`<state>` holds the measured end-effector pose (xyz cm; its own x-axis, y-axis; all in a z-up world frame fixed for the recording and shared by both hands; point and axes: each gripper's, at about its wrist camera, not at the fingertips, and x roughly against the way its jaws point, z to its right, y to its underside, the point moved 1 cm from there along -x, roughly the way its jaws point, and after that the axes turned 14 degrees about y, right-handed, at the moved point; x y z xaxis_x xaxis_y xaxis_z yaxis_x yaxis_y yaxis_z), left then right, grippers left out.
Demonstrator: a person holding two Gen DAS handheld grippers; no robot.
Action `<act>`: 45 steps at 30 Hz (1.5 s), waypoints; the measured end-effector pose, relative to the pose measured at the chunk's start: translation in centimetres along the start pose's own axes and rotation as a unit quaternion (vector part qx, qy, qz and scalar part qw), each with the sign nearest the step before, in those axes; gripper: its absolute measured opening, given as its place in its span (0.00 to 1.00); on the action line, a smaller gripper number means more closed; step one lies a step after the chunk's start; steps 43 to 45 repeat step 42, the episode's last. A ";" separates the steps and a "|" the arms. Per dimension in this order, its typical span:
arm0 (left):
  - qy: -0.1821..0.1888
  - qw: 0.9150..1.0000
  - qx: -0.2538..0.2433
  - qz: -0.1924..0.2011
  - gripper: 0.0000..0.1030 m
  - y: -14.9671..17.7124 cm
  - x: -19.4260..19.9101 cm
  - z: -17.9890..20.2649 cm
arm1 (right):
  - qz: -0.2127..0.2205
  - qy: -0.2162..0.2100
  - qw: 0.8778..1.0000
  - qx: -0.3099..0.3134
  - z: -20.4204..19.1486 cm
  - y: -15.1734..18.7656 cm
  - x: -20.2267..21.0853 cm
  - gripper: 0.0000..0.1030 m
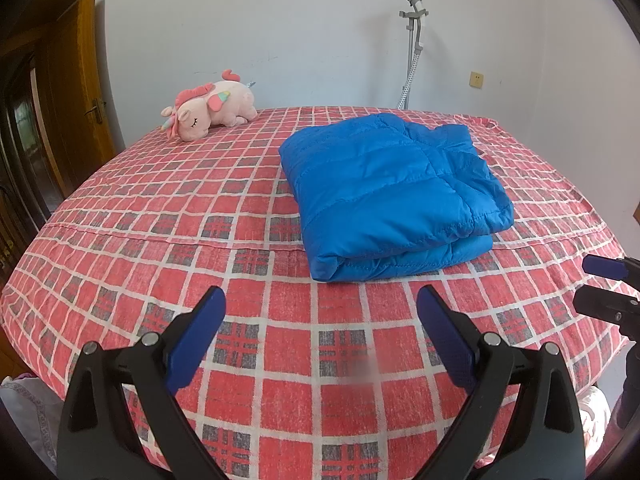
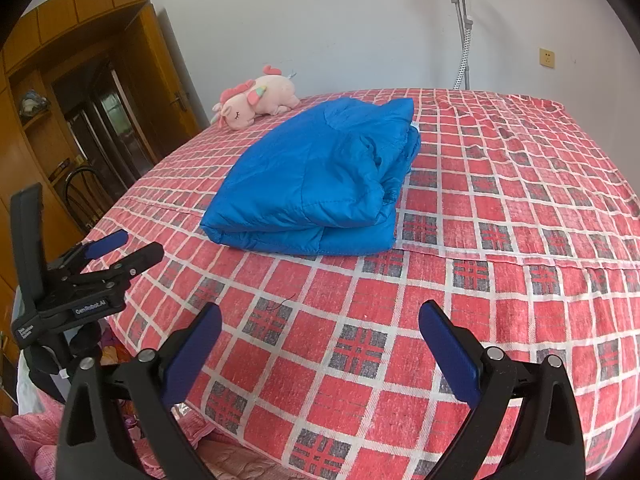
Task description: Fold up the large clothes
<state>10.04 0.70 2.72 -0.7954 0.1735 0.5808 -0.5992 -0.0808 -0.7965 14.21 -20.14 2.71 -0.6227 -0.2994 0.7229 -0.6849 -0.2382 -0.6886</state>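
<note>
A: We hold the left gripper (image 1: 320,304) with its jaws spread wide and empty, above the near edge of the checked bedsheet (image 1: 160,216). The right gripper (image 2: 320,320) is equally wide and empty.

B: We locate the blue puffer jacket (image 1: 394,196) in the centre-right of the left view. It lies on the sheet as a compact folded stack, well apart from both tools.

A: We judge the folding step as complete or nearly so. Any next move calls for a check of the loose layers at the stack's right edge (image 2: 394,184), then a light press or tuck if they spring up.

B: We count one jacket, two grippers, one pink plush unicorn (image 1: 210,106) in the upper left, one grey stand (image 1: 412,48) at the wall, and one wall socket (image 1: 476,79).
</note>
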 end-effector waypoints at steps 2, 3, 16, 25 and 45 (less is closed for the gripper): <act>0.000 1.000 0.000 0.000 0.93 0.0 0.0 0.0 | 0.000 -0.001 1.000 0.000 0.0 0.0 0.0 0.96; 0.000 1.000 0.000 0.000 0.93 0.0 0.0 0.0 | 0.000 -0.001 1.000 0.000 0.0 0.0 0.0 0.96; 0.004 1.000 0.000 -0.002 0.93 -0.1 -0.3 -0.2 | -0.002 0.000 1.000 0.001 0.1 -0.1 -0.1 0.96; 0.005 1.000 0.002 -0.007 0.93 0.0 -0.5 -0.3 | -0.002 0.000 1.000 0.001 0.0 -0.1 -0.1 0.96; 0.009 1.000 0.002 -0.015 0.93 0.1 -0.9 -0.5 | -0.009 0.000 1.000 -0.001 0.6 0.0 -1.0 0.96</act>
